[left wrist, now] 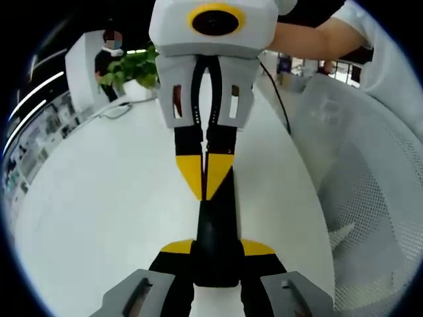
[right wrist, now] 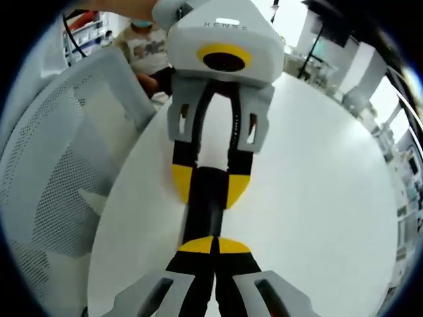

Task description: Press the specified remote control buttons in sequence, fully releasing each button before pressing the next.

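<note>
The left gripper (left wrist: 217, 254) is clamping the near end of the black remote (left wrist: 215, 224), its long axis running toward the right gripper (left wrist: 206, 173), whose closed jaws are pressing downward on its top over the white table (left wrist: 99, 198).

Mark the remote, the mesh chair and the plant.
remote (left wrist: 215, 238): left gripper view, middle of its black body.
mesh chair (right wrist: 59, 158): right gripper view, perforated backrest.
plant (left wrist: 132, 68): left gripper view, green leaves.

Black remote (left wrist: 215, 231), flat on table.
</note>
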Action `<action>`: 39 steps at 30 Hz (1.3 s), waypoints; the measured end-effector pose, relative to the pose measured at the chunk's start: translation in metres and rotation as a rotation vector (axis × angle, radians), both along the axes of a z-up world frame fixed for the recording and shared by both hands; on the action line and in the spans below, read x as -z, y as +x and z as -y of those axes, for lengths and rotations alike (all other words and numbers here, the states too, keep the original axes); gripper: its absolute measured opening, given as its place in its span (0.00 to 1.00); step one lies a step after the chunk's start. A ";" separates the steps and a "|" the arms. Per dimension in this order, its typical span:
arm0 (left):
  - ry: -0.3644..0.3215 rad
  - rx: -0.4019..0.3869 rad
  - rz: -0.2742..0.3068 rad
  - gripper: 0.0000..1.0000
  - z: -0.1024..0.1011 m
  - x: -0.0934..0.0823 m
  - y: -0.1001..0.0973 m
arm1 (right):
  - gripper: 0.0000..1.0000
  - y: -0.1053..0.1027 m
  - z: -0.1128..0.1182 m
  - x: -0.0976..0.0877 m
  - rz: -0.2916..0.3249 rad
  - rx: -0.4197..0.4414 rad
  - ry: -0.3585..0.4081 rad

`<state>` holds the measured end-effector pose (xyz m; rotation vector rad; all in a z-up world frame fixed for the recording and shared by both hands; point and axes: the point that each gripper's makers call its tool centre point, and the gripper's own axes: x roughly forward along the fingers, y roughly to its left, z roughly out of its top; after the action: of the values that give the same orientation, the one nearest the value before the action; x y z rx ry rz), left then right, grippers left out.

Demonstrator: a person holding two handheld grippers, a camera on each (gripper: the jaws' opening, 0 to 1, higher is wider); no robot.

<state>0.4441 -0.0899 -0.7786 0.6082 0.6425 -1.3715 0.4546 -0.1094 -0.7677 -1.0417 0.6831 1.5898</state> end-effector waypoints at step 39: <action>0.005 -0.001 -0.003 0.23 -0.002 0.000 0.001 | 0.00 0.000 0.001 0.007 -0.035 0.016 -0.049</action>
<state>0.4447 -0.0884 -0.7788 0.6100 0.6489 -1.3705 0.4549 -0.1105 -0.7744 -1.0441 0.7557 1.5871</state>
